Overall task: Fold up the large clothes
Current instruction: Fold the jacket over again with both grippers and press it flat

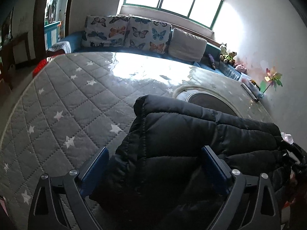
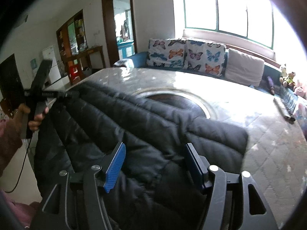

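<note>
A black quilted puffer jacket lies folded into a thick bundle on the grey star-patterned quilted table cover. My left gripper hovers over the jacket's near-left end. It is open wide, the fabric lies below and between its blue pads, and neither pad presses on it. In the right wrist view the jacket stretches from left to right. My right gripper is open above its near edge, and the ribbed blue pad faces bare. A person's hand grips a gripper handle at the jacket's far-left corner.
A round dark inset shows in the table just beyond the jacket. Behind the table stands a blue sofa with butterfly cushions, a beige cushion and stuffed toys. A paper pinwheel and a flat box are at the far right edge.
</note>
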Available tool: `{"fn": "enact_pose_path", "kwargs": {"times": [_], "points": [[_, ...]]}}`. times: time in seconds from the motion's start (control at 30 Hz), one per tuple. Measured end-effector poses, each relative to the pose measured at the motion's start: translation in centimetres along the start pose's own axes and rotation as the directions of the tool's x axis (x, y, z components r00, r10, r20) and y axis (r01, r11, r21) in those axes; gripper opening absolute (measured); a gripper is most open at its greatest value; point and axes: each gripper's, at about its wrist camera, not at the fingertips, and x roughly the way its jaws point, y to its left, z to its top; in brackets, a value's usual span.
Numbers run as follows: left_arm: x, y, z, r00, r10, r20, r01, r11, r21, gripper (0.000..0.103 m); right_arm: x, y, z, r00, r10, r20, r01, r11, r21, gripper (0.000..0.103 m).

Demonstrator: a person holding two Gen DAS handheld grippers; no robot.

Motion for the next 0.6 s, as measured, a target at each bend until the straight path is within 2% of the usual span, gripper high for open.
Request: {"fn": "enact_pose_path", "kwargs": {"times": [0.1,0.27,0.33,0.6], "points": [[0.3,0.4,0.0,1.000,-0.009,-0.002,0.009,1.000,-0.005,0.103,-0.7,-1.5,0.6,0.999,-0.041,0.006,0.041,0.999,0.031,0.078],[0.6,0.7,-0.1,1.000,-0.021,-0.005,0.021,1.000,-0.016,0.103,0.4,-4.6,0.1,0.994,-0.095,-0.057,0.101,0.990,0.100,0.079],[0.8,1.0,-0.1,0.999,-0.033,-0.008,0.032,0.999,-0.022,0.103,0.9,-5.7,-0.5,0.992,-0.100,-0.073,0.109,0.986,0.127,0.085],[1.3,1.2,0.0,0.998,-0.060,-0.013,0.060,0.998,-0.010,0.103,2.2,-9.3,-2.4,0.993,0.089,-0.073,-0.059,0.937,0.343,0.100]]}}
